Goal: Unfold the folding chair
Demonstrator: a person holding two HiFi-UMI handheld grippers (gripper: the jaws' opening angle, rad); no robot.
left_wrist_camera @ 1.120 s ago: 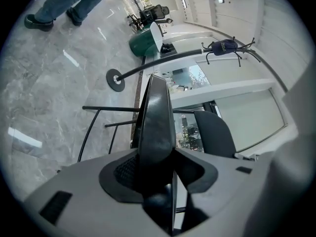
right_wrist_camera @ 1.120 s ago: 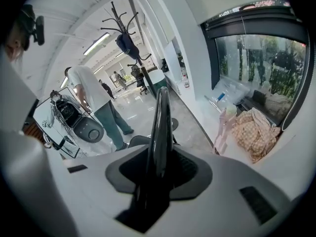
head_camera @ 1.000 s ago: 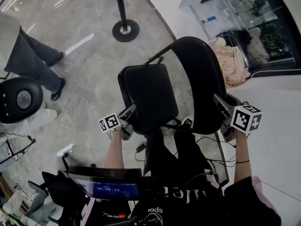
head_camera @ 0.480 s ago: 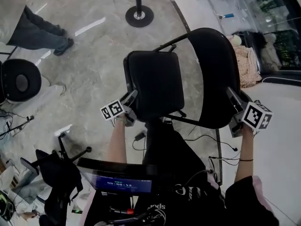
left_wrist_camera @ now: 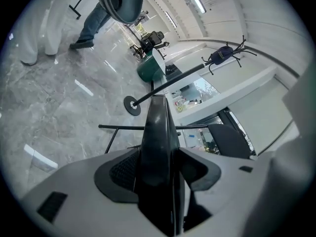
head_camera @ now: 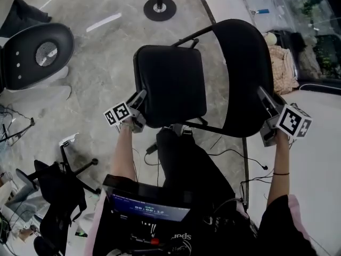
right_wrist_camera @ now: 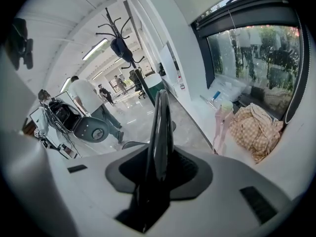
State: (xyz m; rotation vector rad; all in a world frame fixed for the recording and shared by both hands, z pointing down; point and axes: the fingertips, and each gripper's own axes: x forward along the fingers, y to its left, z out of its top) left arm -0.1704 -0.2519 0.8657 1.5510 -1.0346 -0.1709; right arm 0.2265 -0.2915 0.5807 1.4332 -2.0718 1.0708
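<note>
**Desk:** Where's the chair, and what do you have hold of?

**Me:** The folding chair (head_camera: 234, 108) stands on the floor (head_camera: 101, 63) right in front of me. Taking its seat (head_camera: 170, 84) as the mark, the backrest (head_camera: 242, 63) rises just right of the seat and a post base (head_camera: 160, 5) sits well beyond it. My left gripper (head_camera: 139, 103) is at the seat's left edge. Its jaws have just been opening, and the edge lies between them unpressed. My right gripper (head_camera: 266, 104) is clamped on the backrest's rim, on the side away from the seat.

**Desk:** How will it handle?

**Me:** Stiff, I'd judge, and fairly heavy, with smooth panels that could slip. I'd grip the panel edges and stay clear of the frame tube (head_camera: 184, 38) above the seat, where the joints could pinch.
</note>
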